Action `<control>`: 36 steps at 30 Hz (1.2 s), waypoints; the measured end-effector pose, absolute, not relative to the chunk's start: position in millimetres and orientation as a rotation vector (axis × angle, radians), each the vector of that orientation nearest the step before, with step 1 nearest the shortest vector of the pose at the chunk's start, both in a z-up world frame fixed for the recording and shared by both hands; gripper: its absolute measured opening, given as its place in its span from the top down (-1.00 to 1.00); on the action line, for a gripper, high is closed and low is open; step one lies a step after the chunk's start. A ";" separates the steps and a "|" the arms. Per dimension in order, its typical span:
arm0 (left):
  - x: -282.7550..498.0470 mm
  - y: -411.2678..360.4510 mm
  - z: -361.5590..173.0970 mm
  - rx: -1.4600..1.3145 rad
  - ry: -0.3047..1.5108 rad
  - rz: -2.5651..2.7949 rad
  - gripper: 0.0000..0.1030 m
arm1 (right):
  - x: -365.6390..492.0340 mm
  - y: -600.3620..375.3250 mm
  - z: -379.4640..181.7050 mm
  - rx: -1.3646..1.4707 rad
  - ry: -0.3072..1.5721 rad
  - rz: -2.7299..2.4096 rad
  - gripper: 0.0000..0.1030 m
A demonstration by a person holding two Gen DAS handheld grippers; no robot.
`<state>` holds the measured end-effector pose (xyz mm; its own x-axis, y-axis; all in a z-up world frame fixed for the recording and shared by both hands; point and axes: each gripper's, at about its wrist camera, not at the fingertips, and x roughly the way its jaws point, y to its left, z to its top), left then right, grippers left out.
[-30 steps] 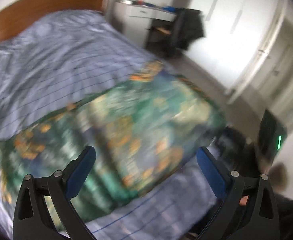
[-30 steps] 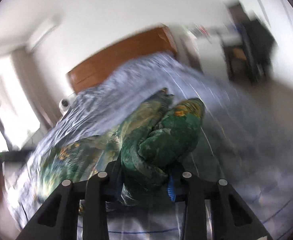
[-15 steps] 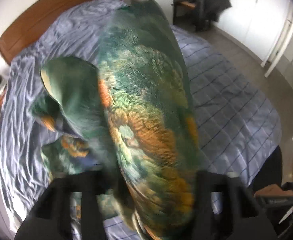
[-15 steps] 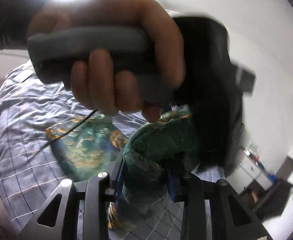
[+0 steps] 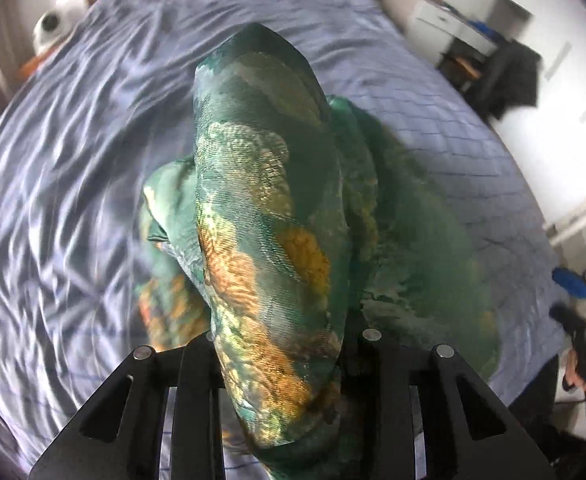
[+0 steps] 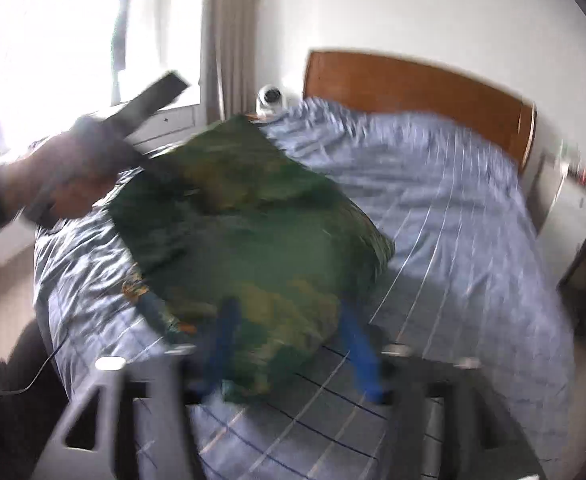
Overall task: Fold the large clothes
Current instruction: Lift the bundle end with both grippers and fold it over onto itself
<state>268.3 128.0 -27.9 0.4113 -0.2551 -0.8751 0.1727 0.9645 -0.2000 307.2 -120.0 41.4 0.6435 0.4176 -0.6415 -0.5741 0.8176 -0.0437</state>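
Note:
A large green garment with orange and gold print (image 5: 269,240) hangs over the blue striped bed (image 5: 73,160). My left gripper (image 5: 281,360) is shut on a thick fold of it, and the cloth drapes forward and hides the fingertips. In the right wrist view the garment (image 6: 253,240) lies bunched on the bed (image 6: 453,220), lifted at its far left by the left gripper in the person's hand (image 6: 93,168). My right gripper (image 6: 293,356) is blurred, its blue fingers (image 6: 357,344) spread apart over the near edge of the cloth.
A wooden headboard (image 6: 413,84) stands at the far end. A white round device (image 6: 271,98) sits on the bedside stand. A white desk and dark chair (image 5: 509,76) stand right of the bed. Window and curtain (image 6: 229,32) are to the left.
My right gripper has let go of the garment and opened. My left gripper, open a second ago, is shut on the cloth and holds it raised; both views have swung round.

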 end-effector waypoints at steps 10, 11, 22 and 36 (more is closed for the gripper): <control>267.0 181.4 -99.0 -0.377 1.112 -0.330 0.23 | 378.3 -59.3 -59.8 -0.163 0.912 0.670 0.36; 269.0 185.9 -105.4 -0.397 1.104 -0.338 0.23 | 380.6 -59.8 -66.3 -0.143 0.929 0.666 0.37; 257.1 200.6 -114.5 -0.472 1.068 -0.386 0.11 | 388.2 -56.2 -58.6 -0.122 0.972 0.635 0.36; 248.5 193.9 -117.1 -0.410 1.058 -0.356 0.06 | 528.2 -0.6 -49.5 -0.055 1.064 0.477 0.22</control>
